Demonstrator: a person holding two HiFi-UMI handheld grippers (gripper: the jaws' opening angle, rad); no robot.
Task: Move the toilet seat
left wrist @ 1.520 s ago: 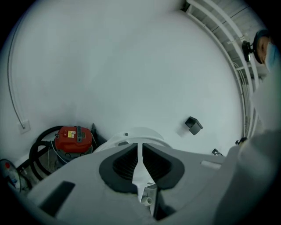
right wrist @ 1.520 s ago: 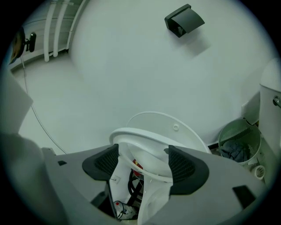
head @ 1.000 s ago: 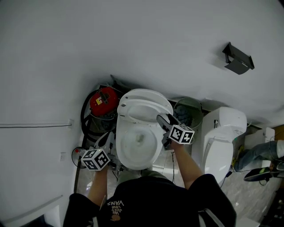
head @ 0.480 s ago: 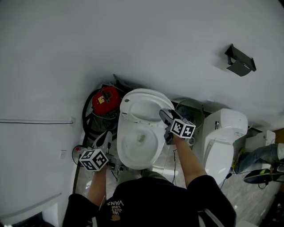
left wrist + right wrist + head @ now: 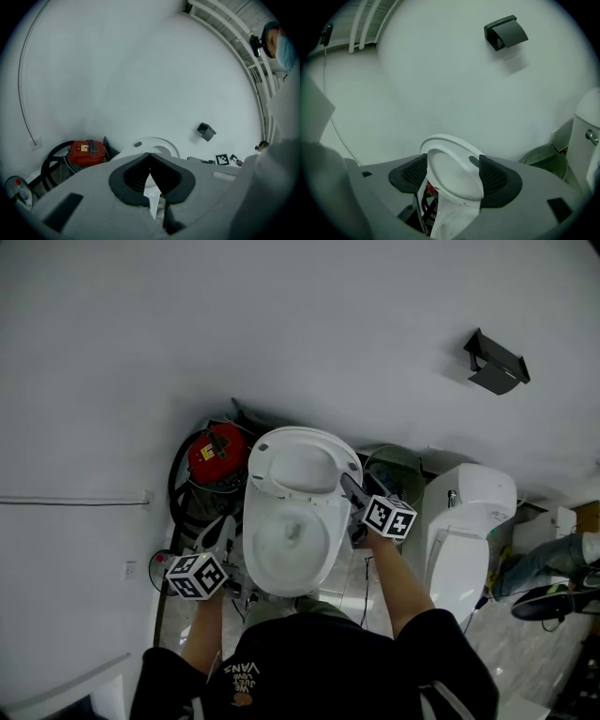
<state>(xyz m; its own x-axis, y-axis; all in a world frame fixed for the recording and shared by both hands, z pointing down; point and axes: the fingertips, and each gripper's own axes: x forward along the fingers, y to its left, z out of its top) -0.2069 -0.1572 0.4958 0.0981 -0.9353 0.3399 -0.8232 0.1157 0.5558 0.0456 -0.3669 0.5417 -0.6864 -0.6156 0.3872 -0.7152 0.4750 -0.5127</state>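
Note:
The white toilet stands against the wall, its seat tilted up close to the raised lid. My right gripper touches the seat's right edge. In the right gripper view the seat stands between the widely parted pads, and I see no pad pressing on it. My left gripper hangs beside the bowl's left side, off the toilet. Its jaws are shut with nothing between them, and the lid shows just beyond them.
A red canister with a black hose sits left of the toilet. A mesh waste bin and a second white toilet stand to the right. A black holder hangs on the wall. Someone's legs show at the far right.
The seat has swung up and back toward the lid, with my right gripper following at its right edge. The left gripper has barely moved.

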